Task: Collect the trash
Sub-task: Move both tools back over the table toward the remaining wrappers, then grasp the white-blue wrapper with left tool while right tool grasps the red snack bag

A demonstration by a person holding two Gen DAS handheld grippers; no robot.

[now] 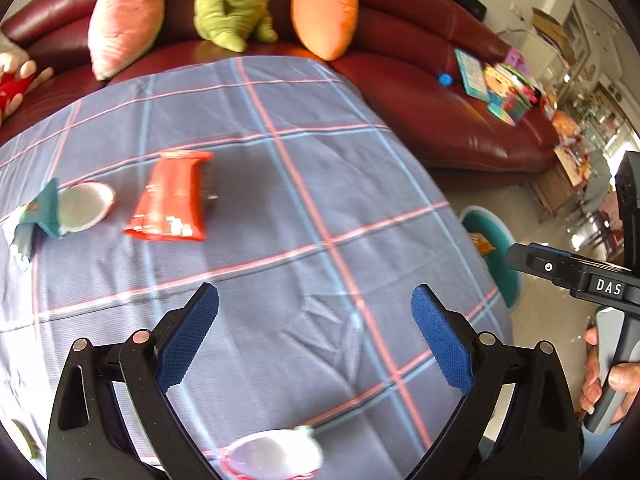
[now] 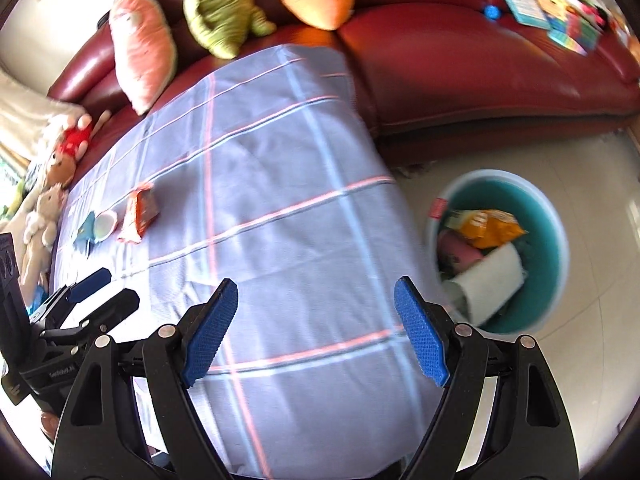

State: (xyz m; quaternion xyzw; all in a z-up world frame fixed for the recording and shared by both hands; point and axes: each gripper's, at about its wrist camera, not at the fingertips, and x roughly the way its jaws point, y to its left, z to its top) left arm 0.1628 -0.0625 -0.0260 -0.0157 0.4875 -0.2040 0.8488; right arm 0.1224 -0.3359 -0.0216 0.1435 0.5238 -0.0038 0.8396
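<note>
A red snack wrapper (image 1: 170,198) lies on the checked tablecloth (image 1: 280,220), with a white cup and teal wrapper (image 1: 72,210) to its left. Both show small in the right wrist view: the wrapper (image 2: 138,216) and the cup (image 2: 104,224). A white cup with a red rim (image 1: 276,458) lies just below my left gripper (image 1: 316,316), which is open and empty above the cloth. My right gripper (image 2: 316,320) is open and empty over the table's right edge. A teal bin (image 2: 556,240) on the floor holds a yellow bag (image 2: 488,228), a white roll (image 2: 492,280) and other trash.
A dark red sofa (image 1: 440,120) runs behind the table with plush toys (image 1: 232,4) and books (image 1: 496,84). More soft toys (image 2: 52,184) sit at the left. The bin also shows past the table's right edge (image 1: 504,264). The right gripper's handle (image 1: 600,284) shows at the right.
</note>
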